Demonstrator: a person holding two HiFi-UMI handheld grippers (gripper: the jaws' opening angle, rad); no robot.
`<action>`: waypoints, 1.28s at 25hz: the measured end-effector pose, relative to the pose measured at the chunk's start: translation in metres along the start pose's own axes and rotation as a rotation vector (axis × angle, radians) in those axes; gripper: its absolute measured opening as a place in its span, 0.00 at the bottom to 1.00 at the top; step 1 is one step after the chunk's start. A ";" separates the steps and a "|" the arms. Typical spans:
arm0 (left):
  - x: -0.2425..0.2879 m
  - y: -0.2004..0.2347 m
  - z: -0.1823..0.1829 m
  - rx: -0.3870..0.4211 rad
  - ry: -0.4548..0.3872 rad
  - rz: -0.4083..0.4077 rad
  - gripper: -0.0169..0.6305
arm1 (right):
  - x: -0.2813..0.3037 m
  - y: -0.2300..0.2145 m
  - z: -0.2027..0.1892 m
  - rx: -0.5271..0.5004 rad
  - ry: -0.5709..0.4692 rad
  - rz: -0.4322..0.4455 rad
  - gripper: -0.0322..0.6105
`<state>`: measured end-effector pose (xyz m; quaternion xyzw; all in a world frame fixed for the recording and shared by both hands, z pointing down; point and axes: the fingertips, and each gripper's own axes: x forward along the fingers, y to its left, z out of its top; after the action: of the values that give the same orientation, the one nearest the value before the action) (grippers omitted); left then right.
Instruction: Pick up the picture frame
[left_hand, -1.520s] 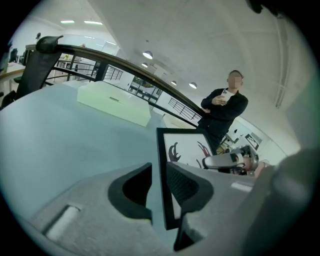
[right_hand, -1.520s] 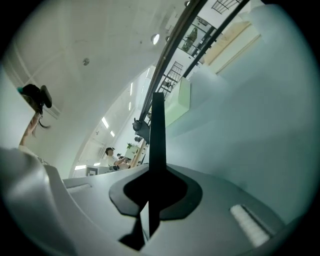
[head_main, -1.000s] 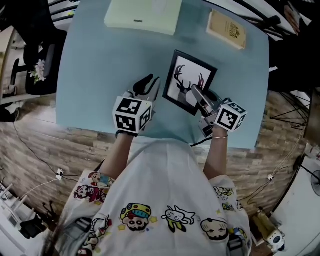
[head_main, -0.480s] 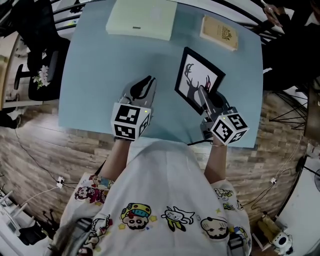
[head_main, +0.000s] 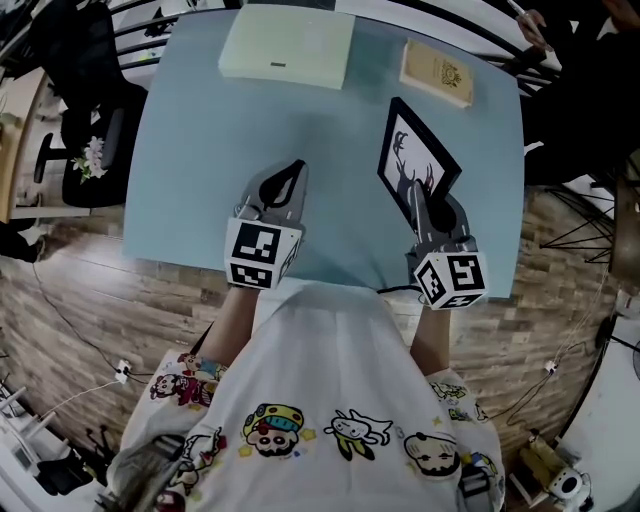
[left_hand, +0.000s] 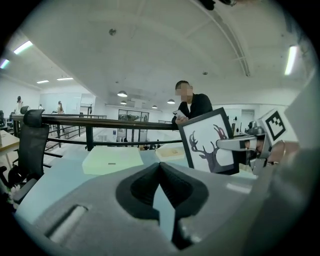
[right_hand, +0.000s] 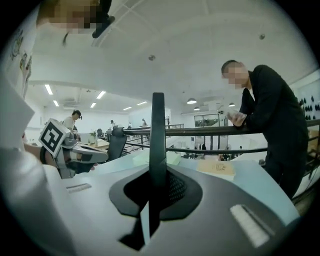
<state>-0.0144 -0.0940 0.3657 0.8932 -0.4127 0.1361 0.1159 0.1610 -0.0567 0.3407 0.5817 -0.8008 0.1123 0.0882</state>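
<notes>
the right gripper (head_main: 424, 200) is pinching the picture frame (head_main: 412, 158) by its near edge, with its jaws pressing on the thin black border. in the right gripper view the frame is showing edge-on as a dark upright strip rising from between the pads. in the upper right of the head view the frame is standing tipped up on edge over the blue table (head_main: 200, 140). whether its far corner is clearing the surface i cannot tell. left of centre, the left gripper (head_main: 284, 182) is pressed together on nothing. its jaws have just been closing with only air between them, and it is hovering well apart from the frame.

the risk, as i am judging it, is coming from this one-sided hold. a narrow pinch on one border is leaving most of the frame hanging beyond the pads, so its weight is likely levering against the grip. any quick roll or swing could be twisting the frame in the jaws or sliding it out. a drop would be landing a corner on the table, possibly cracking the front. with the left gripper closed and apart, nothing is steadying the free side. further out, the tan book (head_main: 437, 72) is lying just beyond the frame's far corner, and a low sweep could be clipping it. the pale green box (head_main: 288, 45) at the top centre is looking safely clear.
</notes>
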 end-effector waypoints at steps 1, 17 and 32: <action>-0.002 0.001 0.001 0.006 -0.002 0.002 0.03 | -0.002 0.002 0.002 -0.013 -0.008 -0.013 0.08; -0.008 0.004 0.005 0.052 -0.044 -0.003 0.02 | -0.004 0.000 0.000 -0.032 -0.031 -0.062 0.08; -0.008 0.011 0.008 0.046 -0.045 0.024 0.02 | -0.004 0.001 -0.002 -0.028 -0.034 -0.063 0.08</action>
<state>-0.0265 -0.0978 0.3570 0.8935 -0.4224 0.1267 0.0843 0.1612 -0.0526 0.3413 0.6073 -0.7848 0.0882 0.0861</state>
